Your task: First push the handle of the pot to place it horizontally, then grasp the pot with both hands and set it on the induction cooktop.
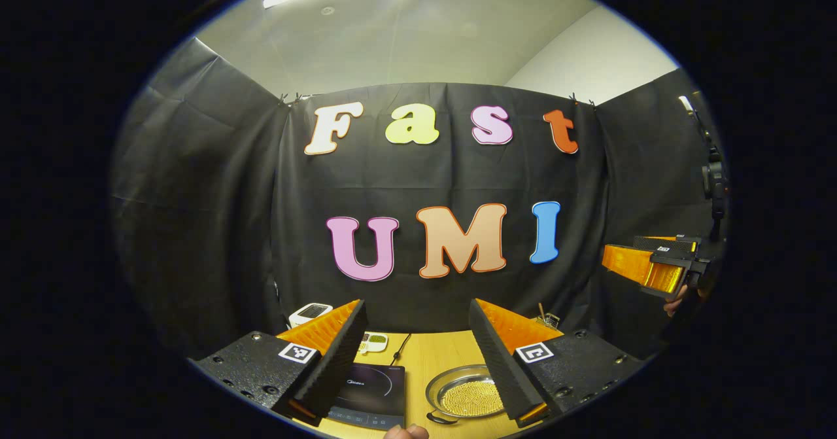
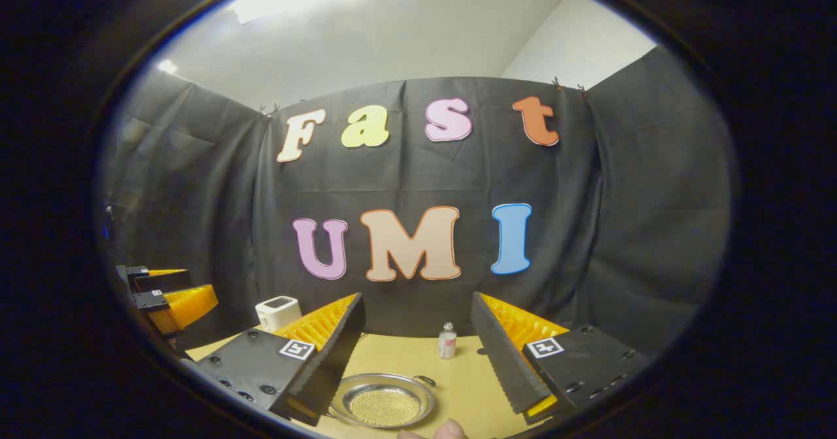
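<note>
The pot (image 1: 465,396) is a shallow metal pan with a gold, dotted bottom, resting on the wooden table (image 1: 431,360). A small dark loop handle (image 1: 441,418) sticks out at its near-left rim. Left of it lies the black induction cooktop (image 1: 369,393). My left gripper (image 1: 417,305) hangs open above and before both, holding nothing. In the right gripper view the pot (image 2: 384,400) sits low between the fingers, its handle (image 2: 425,380) at the far-right rim. My right gripper (image 2: 416,296) is open and holds nothing. It appears far right as the right gripper (image 1: 654,265); the left gripper (image 2: 170,295) appears far left.
A white box-shaped device (image 2: 278,311) stands at the table's back left, seen too as the white device (image 1: 312,311). A small bottle (image 2: 447,341) stands behind the pot. A small dish (image 1: 376,341) and a cable (image 1: 400,347) lie behind the cooktop. A fingertip (image 2: 444,429) shows at the bottom edge.
</note>
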Tool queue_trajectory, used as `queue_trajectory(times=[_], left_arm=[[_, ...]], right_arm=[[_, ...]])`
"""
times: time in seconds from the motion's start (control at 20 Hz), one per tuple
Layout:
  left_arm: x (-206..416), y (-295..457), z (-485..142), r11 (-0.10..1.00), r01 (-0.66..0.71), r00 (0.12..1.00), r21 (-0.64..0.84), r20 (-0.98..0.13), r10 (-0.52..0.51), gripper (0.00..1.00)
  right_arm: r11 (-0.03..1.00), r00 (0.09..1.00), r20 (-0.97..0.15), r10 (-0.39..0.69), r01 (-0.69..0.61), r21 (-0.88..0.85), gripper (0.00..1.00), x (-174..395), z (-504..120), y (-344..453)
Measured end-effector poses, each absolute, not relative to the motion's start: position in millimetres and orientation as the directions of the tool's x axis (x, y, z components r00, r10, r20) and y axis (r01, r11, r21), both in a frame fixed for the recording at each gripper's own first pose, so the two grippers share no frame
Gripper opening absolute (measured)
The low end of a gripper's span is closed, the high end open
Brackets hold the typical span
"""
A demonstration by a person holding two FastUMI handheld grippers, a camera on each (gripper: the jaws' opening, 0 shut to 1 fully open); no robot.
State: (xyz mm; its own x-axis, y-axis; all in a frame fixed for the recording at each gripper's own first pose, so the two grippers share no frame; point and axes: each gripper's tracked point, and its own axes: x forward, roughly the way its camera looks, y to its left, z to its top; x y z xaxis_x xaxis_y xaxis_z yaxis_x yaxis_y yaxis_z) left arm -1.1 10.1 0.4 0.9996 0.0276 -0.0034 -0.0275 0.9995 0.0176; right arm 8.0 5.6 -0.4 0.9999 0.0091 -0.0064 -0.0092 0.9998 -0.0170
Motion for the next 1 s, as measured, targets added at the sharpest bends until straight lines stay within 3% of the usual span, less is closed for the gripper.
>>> queue_trajectory(times=[0.3,0.45,0.5,0.6,0.7,0.75,0.9,0.95,1.0], left_arm=[[-4.1,17.4,0.6,0.999,-0.033,0.999,0.018,-0.002,0.033,0.92],[-7.3,24.3,-0.6,0.999,-0.037,0.999,0.022,-0.005,0.037,0.95],[-8.5,27.7,0.2,0.999,-0.039,0.999,0.022,-0.004,0.039,0.95],[-11.9,34.1,0.8,0.999,-0.044,0.999,0.019,-0.001,0.044,0.95],[-15.2,42.1,-0.9,0.999,-0.049,0.999,0.015,0.002,0.049,0.92],[-17.5,47.2,-0.9,0.999,-0.052,0.999,0.012,0.006,0.052,0.92],[-24.5,60.8,-4.3,0.998,-0.06,0.998,-0.002,0.007,0.06,0.92],[-26.3,65.1,-7.7,0.998,-0.062,0.998,-0.008,0.003,0.062,0.92],[-27.9,68.4,-10.5,0.998,-0.062,0.998,-0.012,-0.003,0.061,0.92]], right_arm=[[0.999,1.0,-0.015,0.004,-0.005,-0.033,0.99,8.8,-2.5,11.6],[0.999,1.0,-0.026,0.006,-0.007,-0.042,0.97,9.4,-7.0,17.8],[0.999,1.0,-0.031,0.007,-0.009,-0.046,0.91,9.5,-7.5,20.8],[0.998,0.999,-0.038,0.018,-0.02,-0.055,0.89,10.8,-12.3,28.5],[0.998,0.999,-0.038,0.02,-0.022,-0.057,0.72,9.3,-12.3,34.6],[0.998,0.999,-0.036,0.016,-0.018,-0.061,0.72,8.7,-12.5,35.1],[0.996,0.999,-0.041,-0.003,0.0,-0.089,0.41,5.1,-16.7,40.9],[0.995,0.999,-0.046,0.004,-0.009,-0.096,0.39,7.0,-20.6,44.6],[0.993,0.999,-0.046,-0.024,0.018,-0.114,0.28,4.2,-22.6,36.0]])
